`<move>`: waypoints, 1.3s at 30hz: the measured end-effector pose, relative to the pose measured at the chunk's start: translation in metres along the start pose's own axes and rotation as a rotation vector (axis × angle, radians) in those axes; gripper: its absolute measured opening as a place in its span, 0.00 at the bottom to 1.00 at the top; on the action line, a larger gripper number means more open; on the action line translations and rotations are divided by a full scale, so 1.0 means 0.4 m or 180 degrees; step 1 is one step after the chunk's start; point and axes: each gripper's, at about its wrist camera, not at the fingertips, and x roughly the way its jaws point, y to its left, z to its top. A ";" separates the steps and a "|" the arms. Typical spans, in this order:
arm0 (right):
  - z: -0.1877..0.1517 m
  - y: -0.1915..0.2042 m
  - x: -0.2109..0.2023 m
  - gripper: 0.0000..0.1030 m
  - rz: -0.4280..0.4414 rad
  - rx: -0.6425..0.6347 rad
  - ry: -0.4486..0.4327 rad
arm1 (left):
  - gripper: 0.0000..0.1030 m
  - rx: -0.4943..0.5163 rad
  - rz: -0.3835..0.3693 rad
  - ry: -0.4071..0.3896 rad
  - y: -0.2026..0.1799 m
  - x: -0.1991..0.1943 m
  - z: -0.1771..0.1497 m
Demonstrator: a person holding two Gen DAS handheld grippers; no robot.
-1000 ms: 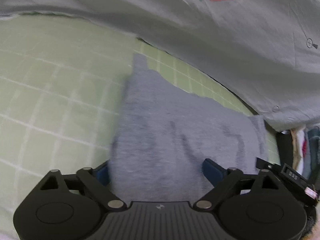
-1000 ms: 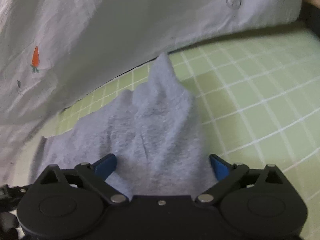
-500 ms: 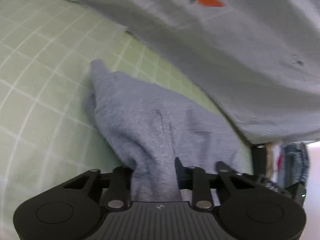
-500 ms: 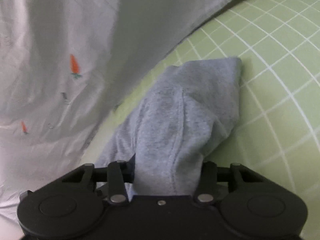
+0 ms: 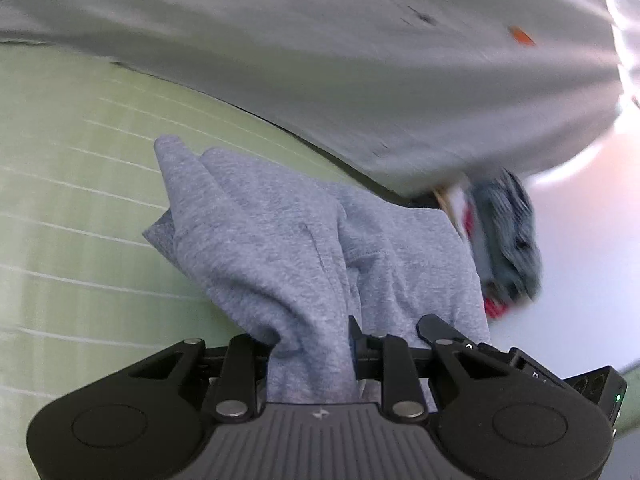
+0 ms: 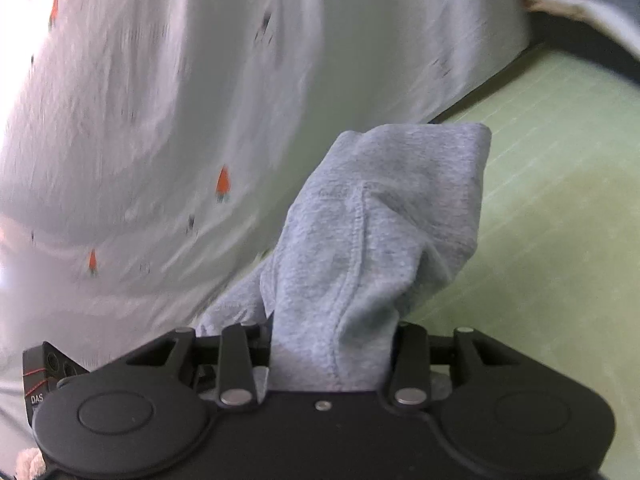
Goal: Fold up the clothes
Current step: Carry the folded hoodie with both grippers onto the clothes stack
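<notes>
Fig.: grey garment (image 5: 280, 248) hanging bunched betw. both tongs, its far end trailing on the green checked bed (image 5: 60, 184). Left tongs (image 5: 312, 354) are clamping a gathered fold; right tongs (image 6: 330, 350), having just been closing, are gripping a thicker wad w/ a stitched seam. Handling, judged: soft knit, light, limp, not fragile, sagging wherever unsupported; thick enough not to slip. Best held at corners or hem, each side apart, so the cloth is spreading flat rather than roping. Left view alone is showing a blurred pile of other clothes (image 5: 504, 240) at the bed's edge; right view alone is showing the garment's folded far corner. The carrot-print sheet (image 6: 160, 120) is filling the background in both.
</notes>
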 end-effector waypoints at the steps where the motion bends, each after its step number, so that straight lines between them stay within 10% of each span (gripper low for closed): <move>1: 0.000 -0.010 -0.036 0.38 -0.0020 0.0052 -0.0095 | 0.25 0.0083 -0.0041 0.0044 -0.030 0.007 -0.004; 22: 0.099 -0.331 -0.664 0.38 -0.0048 0.0060 -0.0888 | 0.25 0.0351 -0.0509 -0.0017 -0.582 0.164 -0.346; 39: 0.362 -0.386 -0.659 0.38 0.0302 -0.0167 -0.0962 | 0.25 0.0278 -0.0850 -0.0595 -0.705 0.242 -0.180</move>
